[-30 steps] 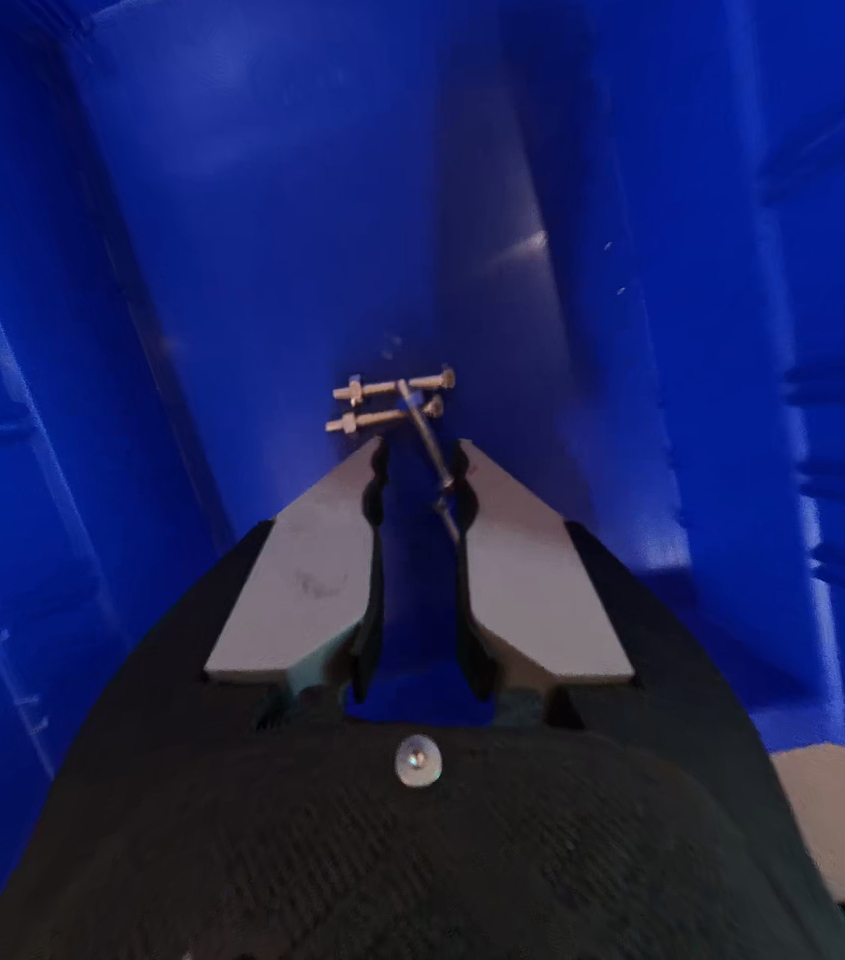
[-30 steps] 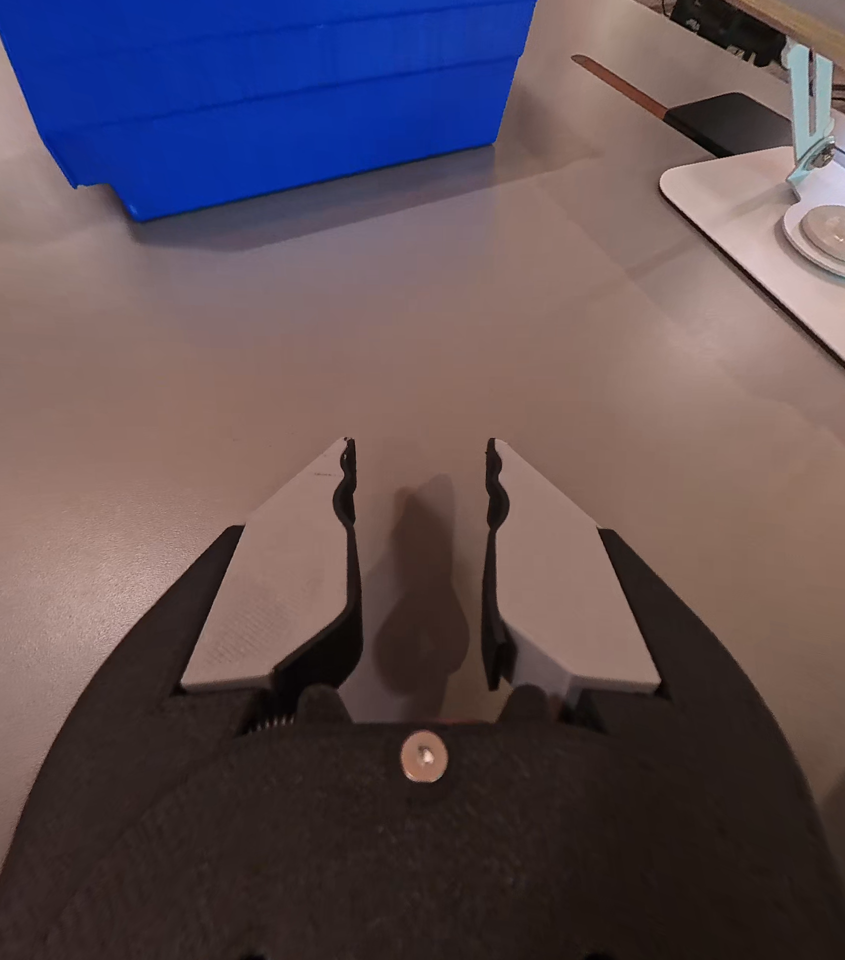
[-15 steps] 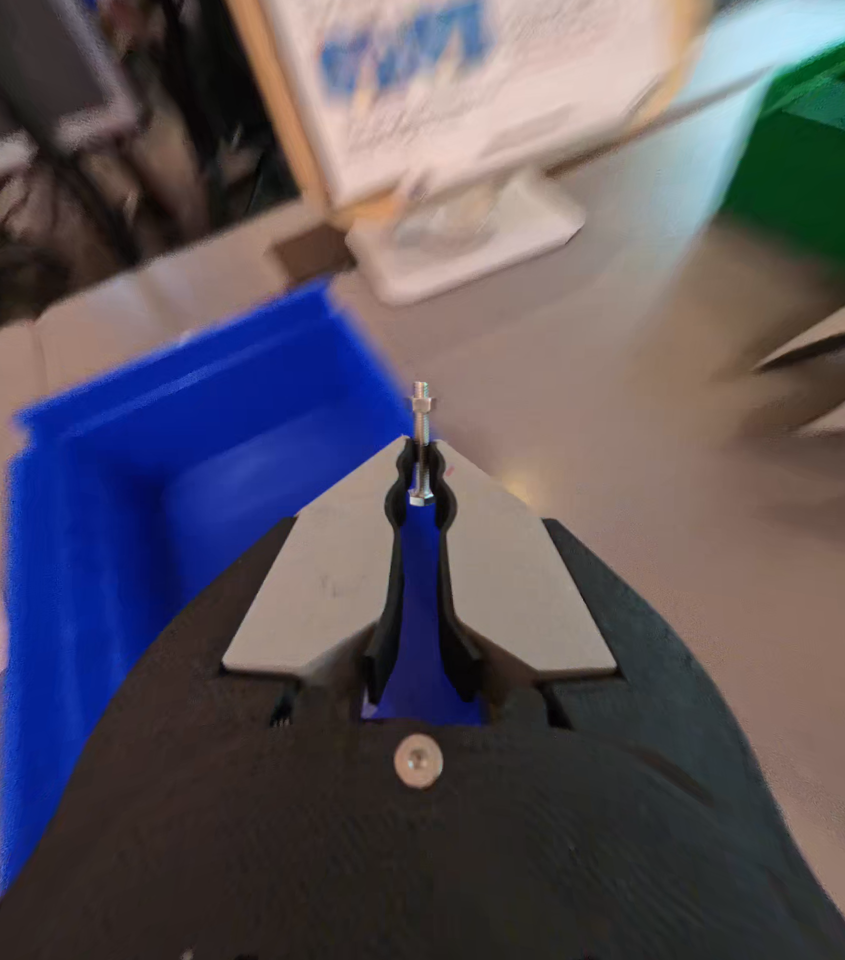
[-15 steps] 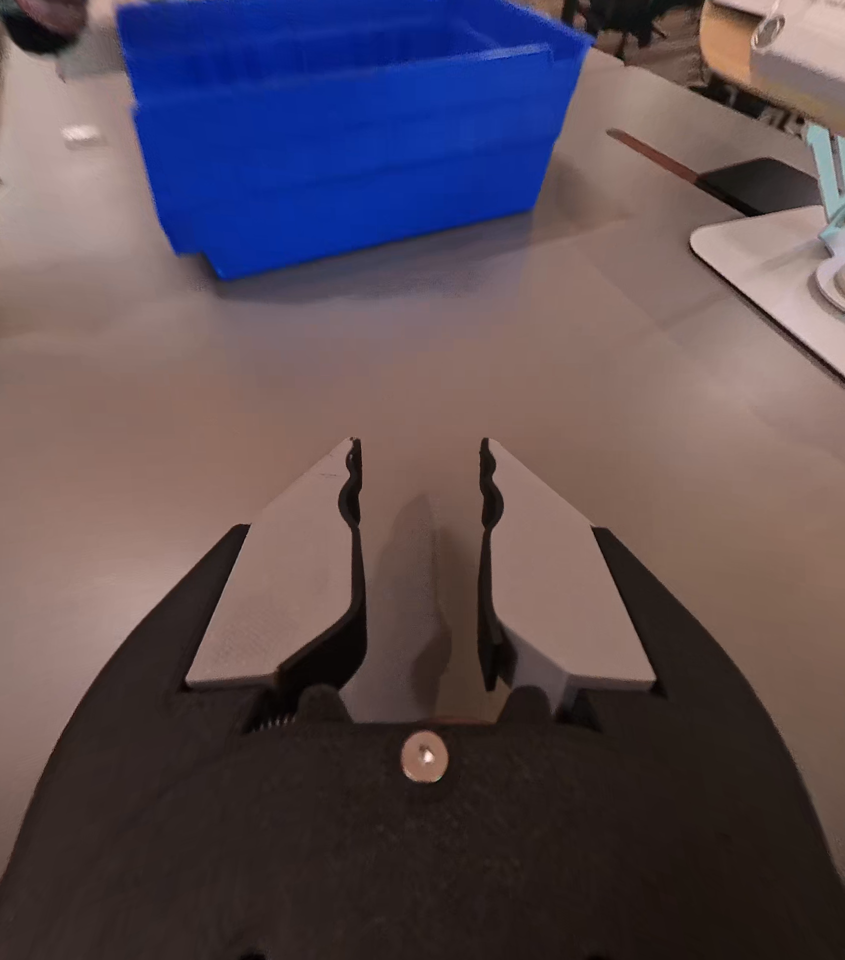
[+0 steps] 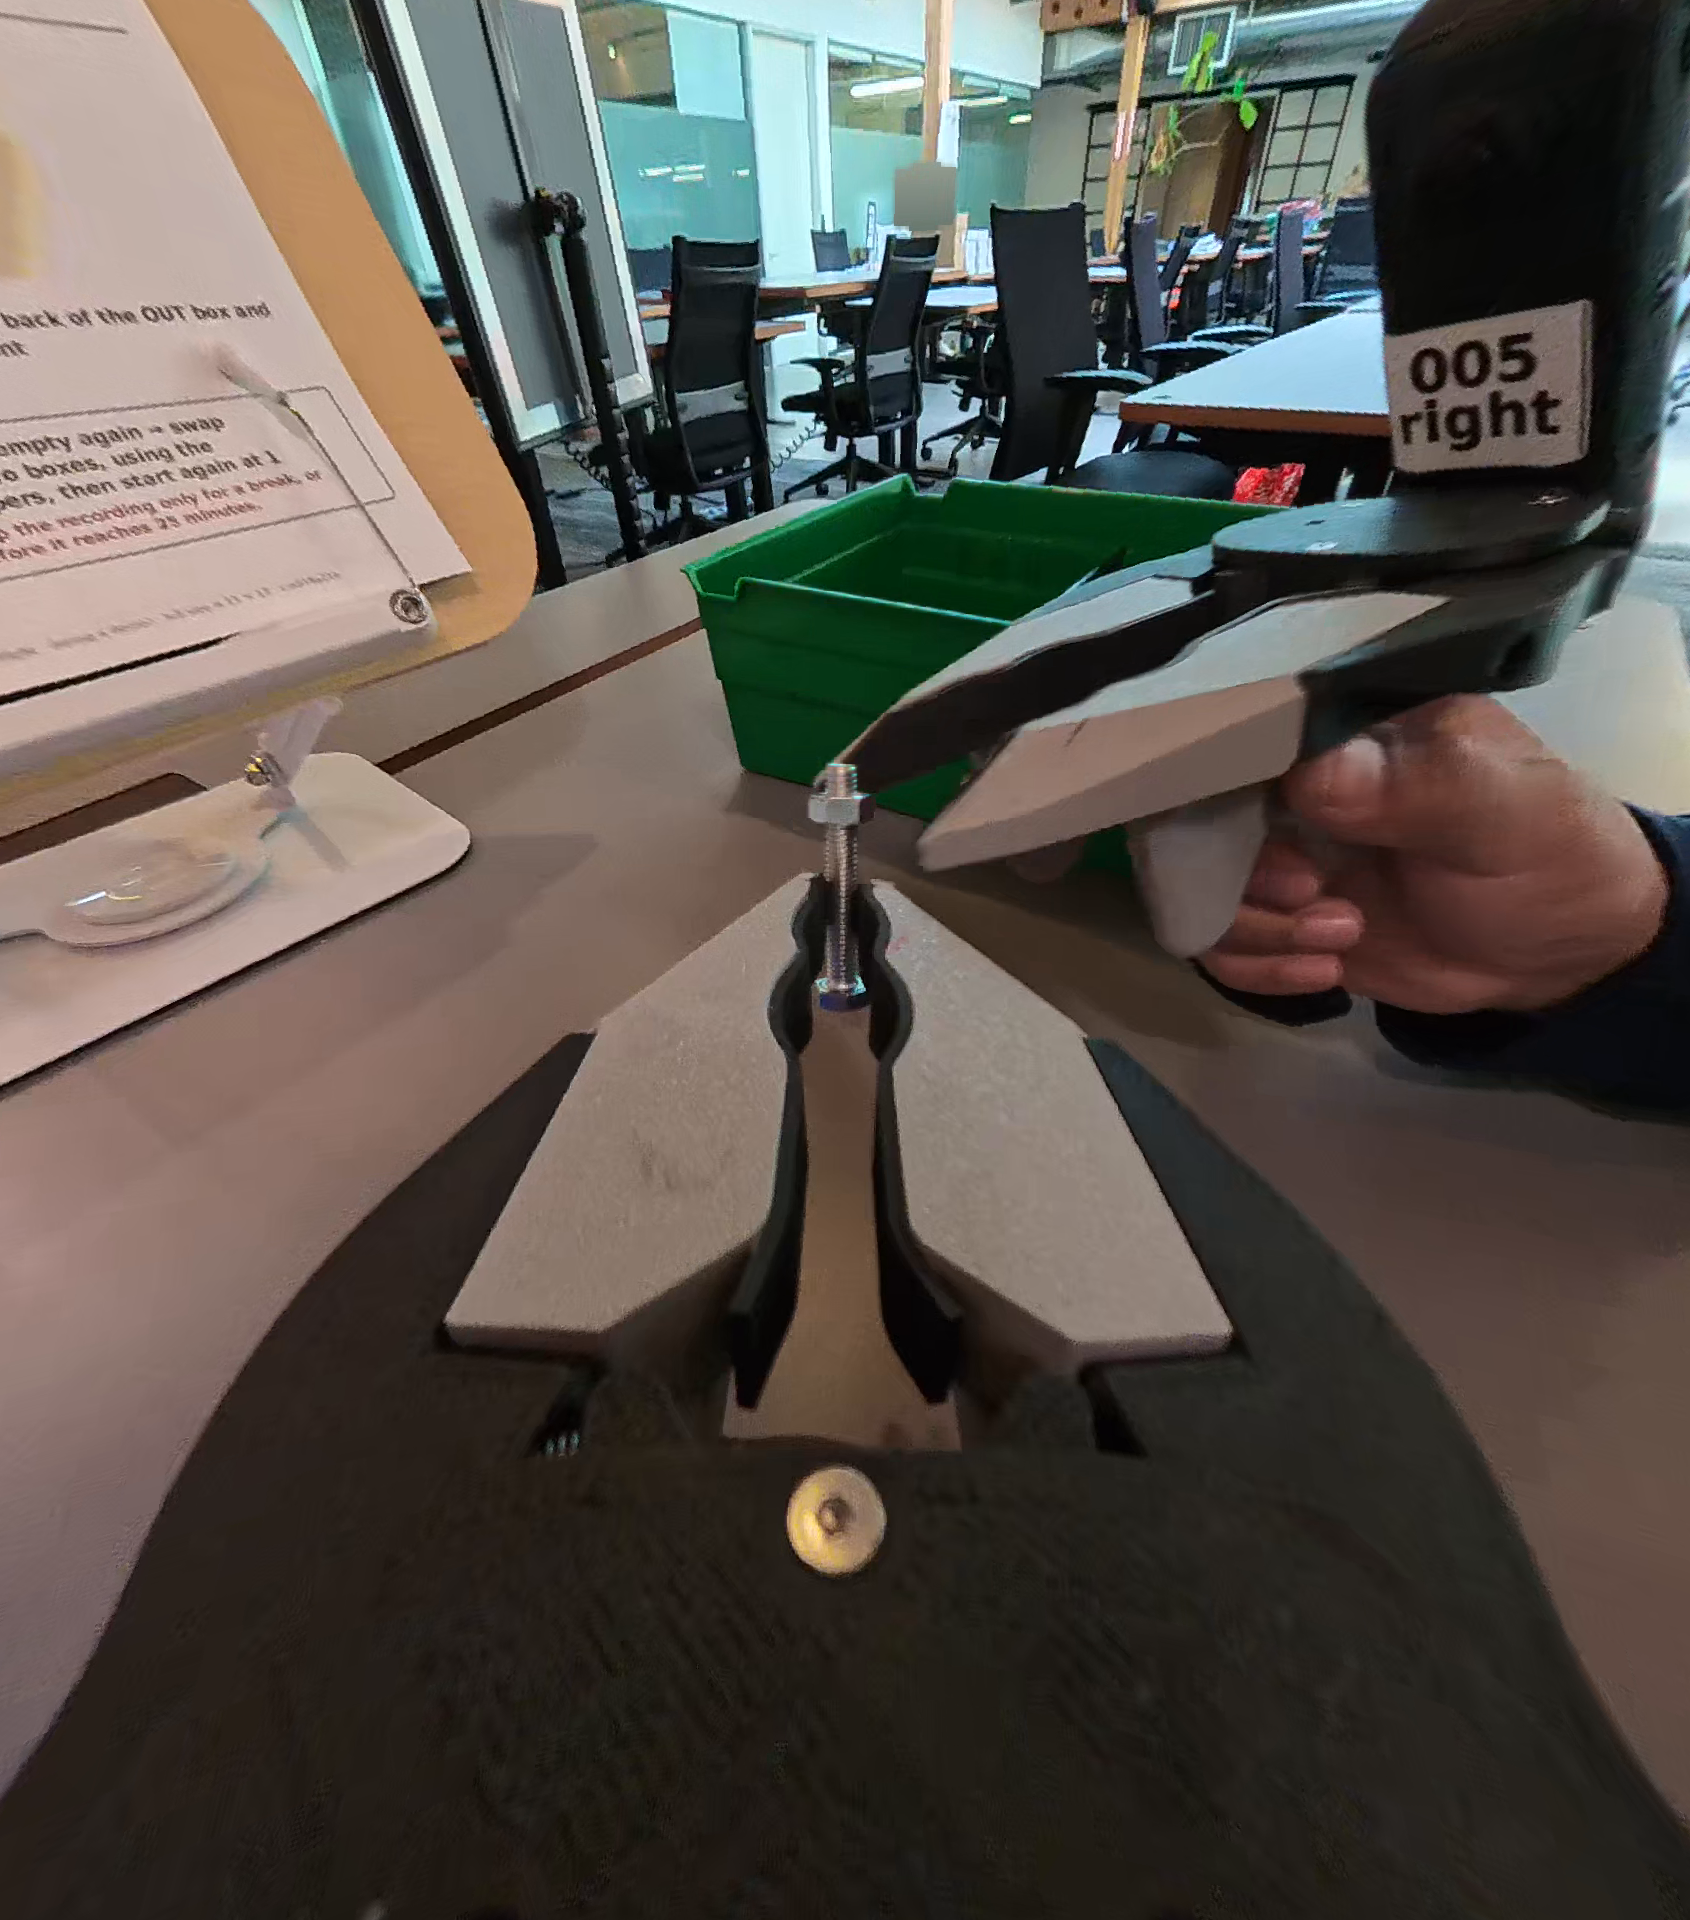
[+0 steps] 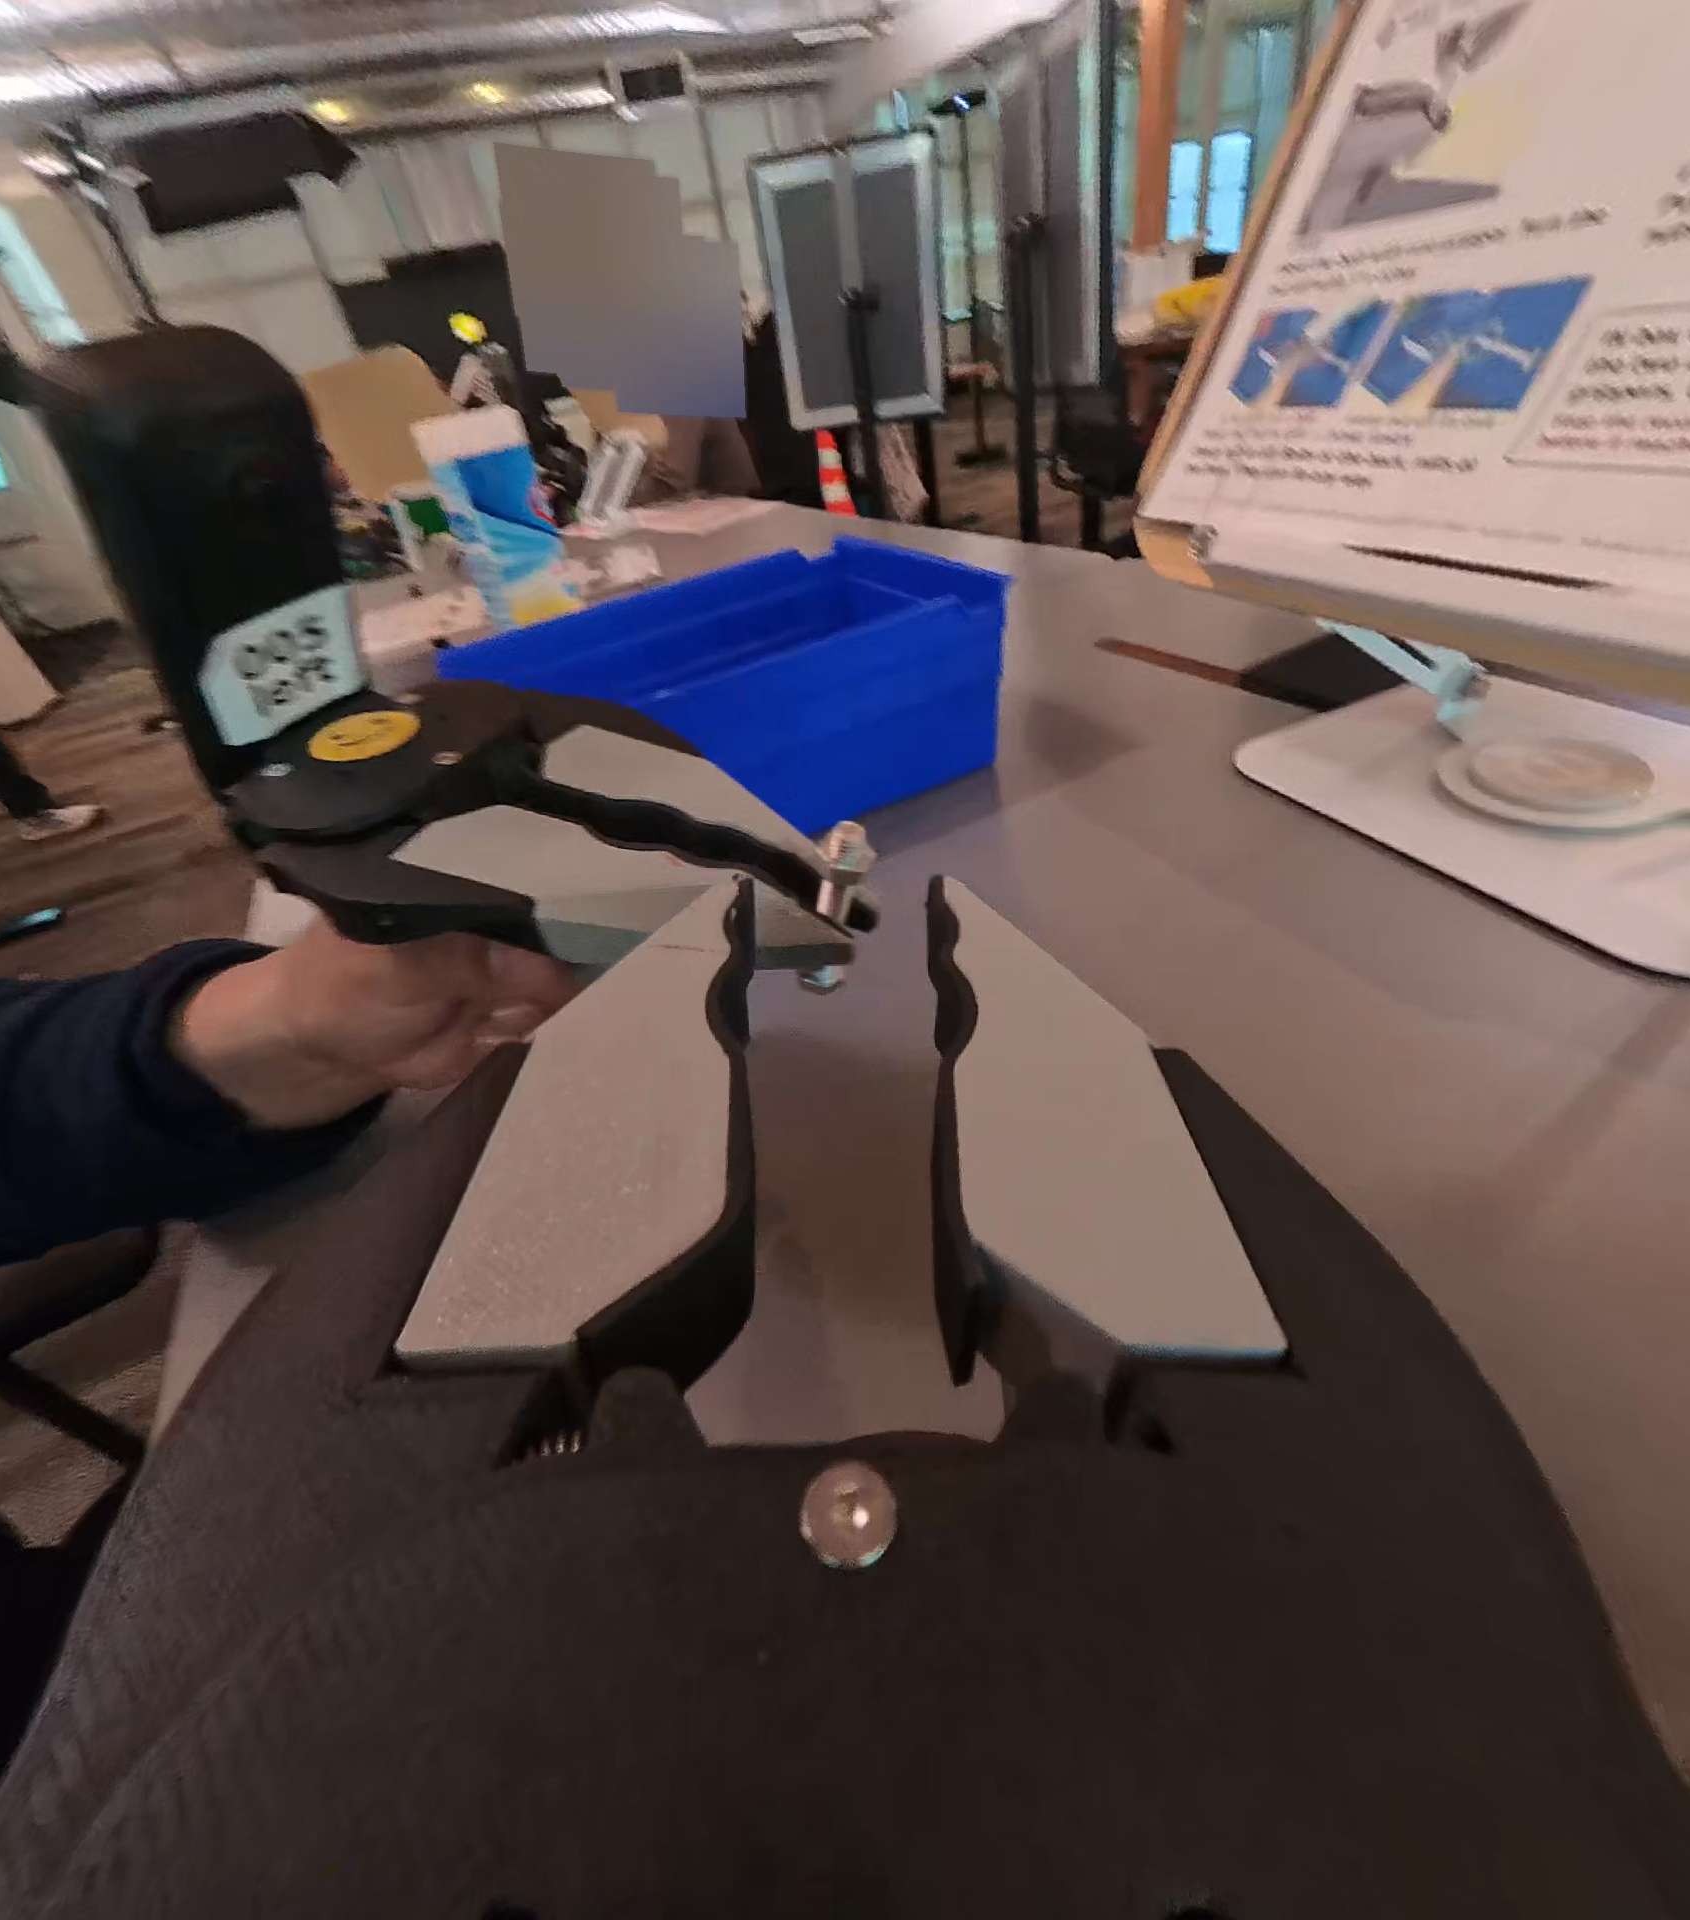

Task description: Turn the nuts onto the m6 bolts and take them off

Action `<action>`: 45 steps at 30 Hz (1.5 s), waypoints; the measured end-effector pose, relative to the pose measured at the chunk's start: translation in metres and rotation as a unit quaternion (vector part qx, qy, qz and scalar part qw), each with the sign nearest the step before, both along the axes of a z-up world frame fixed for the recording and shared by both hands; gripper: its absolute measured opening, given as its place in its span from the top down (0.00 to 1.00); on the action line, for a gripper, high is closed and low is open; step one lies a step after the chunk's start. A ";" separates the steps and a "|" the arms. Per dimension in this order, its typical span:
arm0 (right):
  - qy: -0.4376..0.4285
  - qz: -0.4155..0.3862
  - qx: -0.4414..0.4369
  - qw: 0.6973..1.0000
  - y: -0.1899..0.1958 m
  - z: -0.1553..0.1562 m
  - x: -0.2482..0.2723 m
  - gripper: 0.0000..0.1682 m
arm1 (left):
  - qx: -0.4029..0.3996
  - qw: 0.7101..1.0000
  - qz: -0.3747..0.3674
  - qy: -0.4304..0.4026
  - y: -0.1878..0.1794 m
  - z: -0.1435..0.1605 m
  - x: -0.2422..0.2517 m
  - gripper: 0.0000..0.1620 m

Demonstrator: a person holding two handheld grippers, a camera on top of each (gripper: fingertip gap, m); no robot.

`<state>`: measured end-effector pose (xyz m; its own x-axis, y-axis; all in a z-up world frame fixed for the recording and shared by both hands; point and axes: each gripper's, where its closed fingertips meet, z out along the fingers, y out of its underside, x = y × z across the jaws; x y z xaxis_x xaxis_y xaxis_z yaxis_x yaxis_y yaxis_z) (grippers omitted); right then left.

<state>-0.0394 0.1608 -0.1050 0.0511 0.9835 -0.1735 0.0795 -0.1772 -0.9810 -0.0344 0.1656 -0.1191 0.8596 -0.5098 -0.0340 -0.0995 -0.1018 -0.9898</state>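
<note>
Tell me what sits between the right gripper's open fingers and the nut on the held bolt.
Nothing: in the right wrist view, only bare air separates the right gripper from the nut atop the bolt.

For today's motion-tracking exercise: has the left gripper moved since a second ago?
Yes. The left gripper has lifted out of the blue bin, now holding the bolt over the table.

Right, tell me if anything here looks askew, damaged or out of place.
Nothing stands out. The left tool grips the bolt upright, with its nut sitting square near the top end. The right tool is open beside it. The green bin and blue bin sit flat on the table.
</note>
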 end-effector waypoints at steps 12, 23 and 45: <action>-0.044 0.022 -0.007 0.999 -0.004 -0.021 -0.007 0.96 | -0.013 1.000 -0.011 0.010 -0.003 -0.018 0.005 0.98; -0.049 0.034 -0.004 0.998 -0.010 -0.023 -0.010 0.96 | -0.045 0.999 -0.020 -0.003 -0.003 -0.031 0.005 0.98; 0.015 0.017 -0.006 1.000 0.001 -0.002 -0.002 0.89 | -0.024 0.997 -0.028 -0.061 -0.010 -0.006 -0.006 0.98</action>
